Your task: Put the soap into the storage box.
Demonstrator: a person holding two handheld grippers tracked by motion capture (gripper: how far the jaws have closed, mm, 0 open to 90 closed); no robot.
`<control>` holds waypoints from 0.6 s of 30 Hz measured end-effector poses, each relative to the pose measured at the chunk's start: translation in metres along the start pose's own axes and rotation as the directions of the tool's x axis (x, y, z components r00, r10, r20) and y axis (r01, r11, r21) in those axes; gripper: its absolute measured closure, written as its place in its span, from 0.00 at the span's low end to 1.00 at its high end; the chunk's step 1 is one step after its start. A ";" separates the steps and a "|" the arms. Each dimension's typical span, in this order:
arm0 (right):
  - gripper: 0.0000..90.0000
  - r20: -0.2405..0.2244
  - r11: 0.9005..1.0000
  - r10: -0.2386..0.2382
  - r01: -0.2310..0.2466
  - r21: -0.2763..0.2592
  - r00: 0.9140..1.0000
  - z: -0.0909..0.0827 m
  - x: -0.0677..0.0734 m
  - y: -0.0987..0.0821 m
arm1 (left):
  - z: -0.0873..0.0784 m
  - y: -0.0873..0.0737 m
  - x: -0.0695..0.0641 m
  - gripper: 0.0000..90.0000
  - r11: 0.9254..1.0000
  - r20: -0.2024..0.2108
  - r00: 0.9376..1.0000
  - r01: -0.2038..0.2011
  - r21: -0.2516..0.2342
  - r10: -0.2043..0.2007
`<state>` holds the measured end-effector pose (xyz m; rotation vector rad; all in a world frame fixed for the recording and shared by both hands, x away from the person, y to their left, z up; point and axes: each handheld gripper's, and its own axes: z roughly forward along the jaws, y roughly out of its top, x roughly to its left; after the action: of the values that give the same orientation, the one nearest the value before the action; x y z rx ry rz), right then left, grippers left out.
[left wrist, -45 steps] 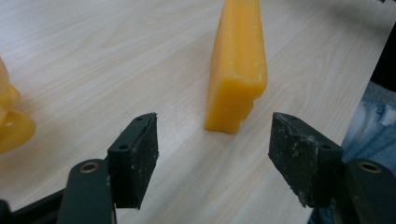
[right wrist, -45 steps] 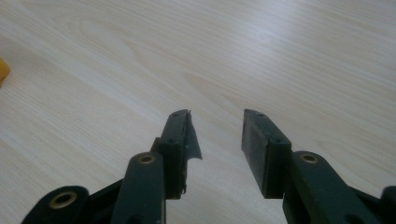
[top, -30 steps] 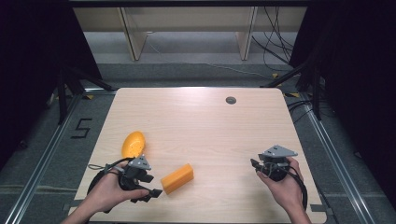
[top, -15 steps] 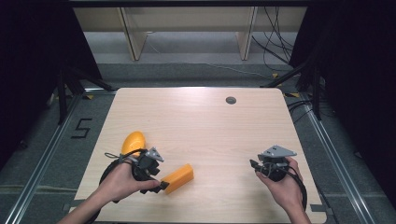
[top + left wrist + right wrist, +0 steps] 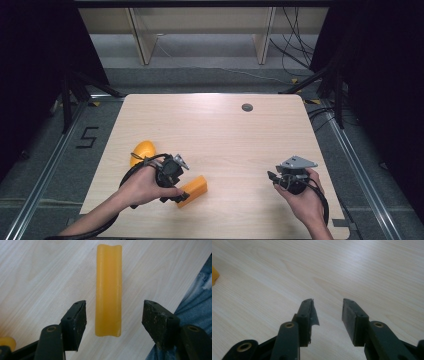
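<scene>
Here the left gripper (image 5: pixel 113 315) is held low over the table (image 5: pixel 235 135) with its jaws spread either side of the orange block (image 5: pixel 108 290), untouched, apparently lined up for a grasp. The right gripper (image 5: pixel 328 312), jaws parted and empty, is kept idle apart. Beyond lies a rounded orange object (image 5: pixel 142 150).

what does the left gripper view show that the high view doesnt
The left gripper view gives the close detail: the left gripper stands open with the orange block lying lengthwise between its jaws, a gap on each side, and a shallow groove running along the block's top. The high view gives the wider scene: the right gripper over bare wood, a rounded yellow object behind the left hand, and a dark disc near the table's far edge. Both show the block on the light wooden table.
</scene>
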<state>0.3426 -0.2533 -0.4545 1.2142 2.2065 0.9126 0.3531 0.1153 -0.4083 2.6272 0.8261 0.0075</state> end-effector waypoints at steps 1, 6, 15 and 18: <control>0.68 0.000 1.000 0.002 -0.002 0.000 1.000 0.000 0.000 0.000 | 0.002 0.002 0.001 0.39 1.000 -0.002 1.000 0.003 0.011 -0.003; 0.67 0.001 1.000 0.002 -0.002 -0.001 1.000 0.000 0.000 0.000 | 0.005 0.007 0.002 0.39 1.000 0.005 1.000 0.004 0.031 -0.004; 0.67 0.000 1.000 0.004 -0.004 -0.002 1.000 0.000 0.000 0.000 | 0.012 0.021 0.003 0.39 0.997 -0.017 1.000 -0.001 0.073 0.002; 0.67 -0.002 1.000 0.006 -0.006 -0.003 1.000 0.000 0.000 0.000 | 0.014 0.024 0.003 0.39 0.997 -0.024 1.000 -0.004 0.082 0.006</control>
<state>0.3430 -0.2531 -0.4548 1.2196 2.2036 0.9187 0.3706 0.0936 -0.4130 2.7110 0.8449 0.0070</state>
